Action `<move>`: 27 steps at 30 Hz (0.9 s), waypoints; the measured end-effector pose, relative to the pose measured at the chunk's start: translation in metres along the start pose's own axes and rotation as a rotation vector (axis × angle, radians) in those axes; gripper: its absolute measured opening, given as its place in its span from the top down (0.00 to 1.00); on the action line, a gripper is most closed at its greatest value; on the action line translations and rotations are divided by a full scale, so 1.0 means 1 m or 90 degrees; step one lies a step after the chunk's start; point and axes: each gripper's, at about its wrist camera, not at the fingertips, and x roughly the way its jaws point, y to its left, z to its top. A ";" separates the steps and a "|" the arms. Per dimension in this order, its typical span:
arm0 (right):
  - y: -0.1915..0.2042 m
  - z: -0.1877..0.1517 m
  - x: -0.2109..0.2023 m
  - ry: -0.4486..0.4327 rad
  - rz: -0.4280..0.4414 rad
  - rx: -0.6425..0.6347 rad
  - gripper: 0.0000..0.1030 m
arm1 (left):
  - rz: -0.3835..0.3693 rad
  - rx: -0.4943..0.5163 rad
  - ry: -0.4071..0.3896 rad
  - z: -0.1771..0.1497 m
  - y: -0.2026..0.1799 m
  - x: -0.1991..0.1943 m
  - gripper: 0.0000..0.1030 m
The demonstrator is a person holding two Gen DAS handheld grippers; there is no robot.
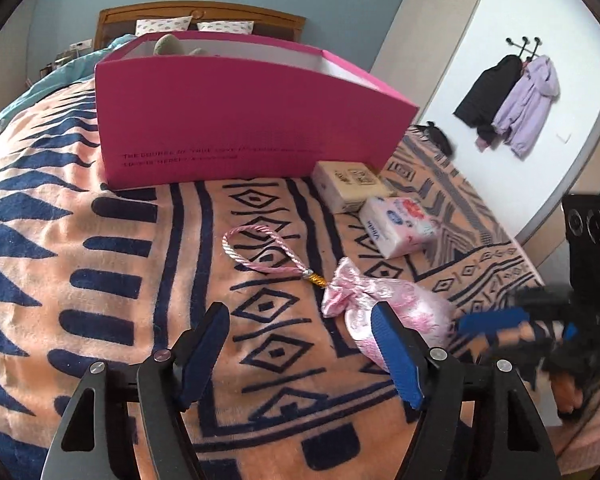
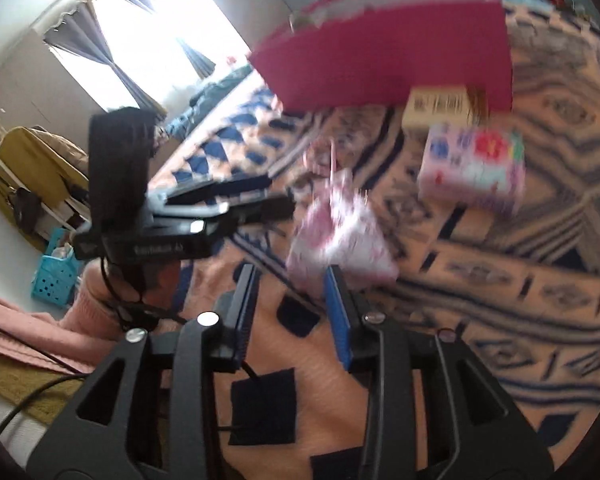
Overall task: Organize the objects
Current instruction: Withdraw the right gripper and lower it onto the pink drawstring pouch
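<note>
Both grippers, left (image 1: 300, 344) and right (image 2: 292, 300), are hanging open and empty near the pink pouch (image 1: 384, 312), in front of the pink box (image 1: 240, 120).

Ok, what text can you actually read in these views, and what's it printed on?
"THE COURSE OF TRUE LOVE...": front of the pink box, two dark lines; the rest is too faint to read.
"Vinda", probably: side of the tissue pack; small.
Beige carton: print and barcode too small.
Left gripper body label: blurred, unreadable.
</note>
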 end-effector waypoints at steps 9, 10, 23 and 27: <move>-0.026 0.031 0.018 0.022 -0.071 -0.024 0.51 | -0.093 0.026 0.042 -0.008 -0.024 0.008 0.28; -0.028 0.034 0.025 0.034 -0.068 -0.026 0.51 | -0.102 0.026 0.047 -0.010 -0.027 0.008 0.28; -0.029 0.040 0.055 0.078 -0.037 -0.061 0.71 | -0.137 0.022 0.076 -0.016 -0.036 0.020 0.49; -0.027 0.038 0.047 0.050 -0.031 -0.055 0.78 | -0.143 0.016 0.074 -0.015 -0.035 0.019 0.50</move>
